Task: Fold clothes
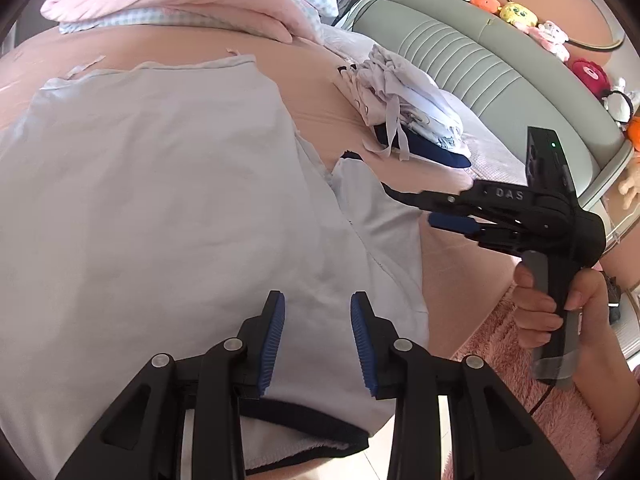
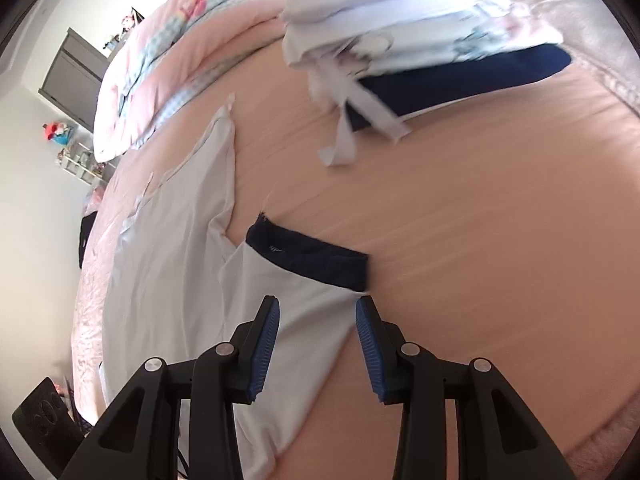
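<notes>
I have the pale shirt (image 1: 152, 184) spread flat on the peach bed sheet (image 1: 320, 92), and my left gripper (image 1: 318, 340) hangs over its near hem with its jaws set wide, nothing between the blue pads. My right gripper (image 2: 318, 344) sits over the shirt's sleeve (image 2: 316, 312) with the navy cuff (image 2: 312, 256) just ahead, its jaws wide too (in the left view its fingertips seem to touch the sleeve). A pile of folded clothes (image 1: 404, 108) lies beyond on the sheet, well apart from the shirt.
</notes>
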Demonstrator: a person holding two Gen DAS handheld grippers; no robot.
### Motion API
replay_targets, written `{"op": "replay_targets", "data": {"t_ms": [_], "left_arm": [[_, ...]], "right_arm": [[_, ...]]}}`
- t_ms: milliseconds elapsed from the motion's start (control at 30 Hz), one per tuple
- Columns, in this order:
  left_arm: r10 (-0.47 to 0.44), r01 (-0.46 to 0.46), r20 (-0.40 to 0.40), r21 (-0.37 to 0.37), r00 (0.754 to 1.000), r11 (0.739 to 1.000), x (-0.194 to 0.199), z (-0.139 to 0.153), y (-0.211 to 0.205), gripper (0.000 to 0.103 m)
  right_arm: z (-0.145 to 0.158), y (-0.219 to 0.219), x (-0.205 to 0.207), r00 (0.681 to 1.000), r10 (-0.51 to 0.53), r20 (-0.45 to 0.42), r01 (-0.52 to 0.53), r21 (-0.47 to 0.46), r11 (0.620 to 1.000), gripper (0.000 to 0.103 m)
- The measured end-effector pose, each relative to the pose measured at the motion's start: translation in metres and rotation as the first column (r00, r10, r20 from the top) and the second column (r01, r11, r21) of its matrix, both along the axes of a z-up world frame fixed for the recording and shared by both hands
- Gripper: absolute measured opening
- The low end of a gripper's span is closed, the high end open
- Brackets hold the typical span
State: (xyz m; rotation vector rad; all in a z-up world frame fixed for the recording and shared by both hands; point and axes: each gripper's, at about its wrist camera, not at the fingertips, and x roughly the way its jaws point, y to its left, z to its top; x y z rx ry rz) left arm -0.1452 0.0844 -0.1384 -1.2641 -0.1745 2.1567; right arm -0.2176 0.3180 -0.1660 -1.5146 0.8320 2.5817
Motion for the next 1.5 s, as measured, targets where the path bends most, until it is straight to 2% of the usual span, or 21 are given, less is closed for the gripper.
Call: {"op": "replay_targets", "data": {"t_ms": [100,167,233,333,400,433,567,667,700,800,833,867,900,933,1067,1167,1233,1333,1400,1433,1500], "left_arm": [[0.020,-0.020,0.029,0.016,0.999,1.000,-0.003,-0.007,-0.007,0.035],[0.028,-0.030,0.048,0.029,0.998,0.999,-0.006,-0.011,-0.007,0.035],[0.023,-0.024,0.044,0.028,0.999,0.999,-0.007,-0.010,-0.005,0.035],[0.010,-0.010,0.034,0.016,0.999,1.000,-0.006,-0.009,-0.002,0.035],[0.008,-0.009,0.038,0.015,0.999,1.000,-0.005,-0.009,-0.002,0.035],[0.009,-0.009,0.038,0.013,0.999,1.000,-0.004,-0.009,-0.003,0.035],[0.001,-0.002,0.034,0.009,0.999,1.000,-0.002,-0.009,-0.006,0.035],[0.003,-0.003,0.041,0.017,0.999,1.000,-0.003,-0.012,-0.006,0.035],[0.004,-0.005,0.043,0.020,0.999,1.000,-0.004,-0.012,-0.006,0.035],[0.007,-0.008,0.047,0.030,0.999,1.000,-0.005,-0.014,-0.006,0.035],[0.008,-0.009,0.048,0.033,0.999,0.999,-0.006,-0.014,-0.006,0.036],[0.009,-0.010,0.051,0.035,0.999,0.999,-0.006,-0.014,-0.006,0.036],[0.009,-0.011,0.052,0.037,0.999,0.999,-0.006,-0.014,-0.007,0.036],[0.010,-0.012,0.052,0.037,0.999,0.999,-0.006,-0.014,-0.007,0.036],[0.016,-0.017,0.051,0.035,0.999,0.999,-0.006,-0.012,-0.011,0.036],[0.031,-0.033,0.054,0.040,0.998,0.999,-0.008,-0.012,-0.016,0.036],[0.038,-0.041,0.060,0.049,0.997,0.998,-0.011,-0.012,-0.019,0.036],[0.044,-0.047,0.069,0.053,0.997,0.997,-0.013,-0.014,-0.019,0.036],[0.036,-0.039,0.064,0.044,0.997,0.998,-0.013,-0.014,-0.018,0.036],[0.031,-0.034,0.063,0.043,0.998,0.999,-0.013,-0.014,-0.017,0.036],[0.025,-0.031,0.079,0.070,0.997,0.997,-0.014,-0.014,-0.020,0.036]], "right_arm": [[0.004,0.013,0.008,0.999,-0.029,0.018,0.028,0.070,0.997,0.039],[-0.005,0.012,0.000,0.999,-0.003,0.043,0.000,0.070,0.998,0.039],[-0.011,0.003,-0.010,0.998,0.044,0.053,-0.052,0.147,0.988,0.039],[-0.010,-0.019,-0.025,0.991,0.119,0.062,-0.134,0.411,0.901,0.036],[-0.008,-0.023,-0.028,0.993,0.109,0.054,-0.121,0.489,0.864,0.040],[-0.006,-0.022,-0.026,0.995,0.091,0.042,-0.100,0.488,0.867,0.040],[0.010,-0.015,-0.014,0.997,0.077,0.009,-0.074,0.408,0.910,0.043],[0.000,-0.013,-0.008,0.988,0.137,0.070,-0.150,0.237,0.960,0.043],[-0.005,-0.014,-0.006,0.984,0.151,0.091,-0.166,0.181,0.969,0.049],[-0.004,-0.019,-0.011,0.985,0.165,0.054,-0.173,0.195,0.966,0.055],[-0.005,-0.020,-0.014,0.985,0.165,0.042,-0.170,0.196,0.966,0.052],[-0.006,-0.021,-0.018,0.986,0.166,0.029,-0.168,0.197,0.966,0.037],[-0.006,-0.021,-0.022,0.984,0.175,0.021,-0.176,0.189,0.966,0.012],[-0.007,-0.019,-0.024,0.983,0.183,0.015,-0.183,0.147,0.972,0.005],[0.007,-0.009,-0.019,0.985,0.154,-0.082,-0.155,-0.012,0.988,0.002],[0.042,-0.031,-0.003,0.938,0.240,-0.252,-0.250,-0.008,0.968,0.002],[0.051,-0.054,0.003,0.898,0.339,-0.282,-0.354,-0.005,0.935,0.002],[0.017,-0.094,-0.007,0.870,0.480,-0.111,-0.488,-0.065,0.870,0.003],[-0.006,-0.120,-0.012,0.815,0.579,0.009,-0.576,-0.089,0.813,0.006],[-0.006,-0.125,-0.012,0.803,0.595,0.029,-0.592,-0.068,0.803,0.006],[0.010,-0.116,-0.010,0.821,0.569,-0.039,-0.570,-0.074,0.818,0.012]]}}
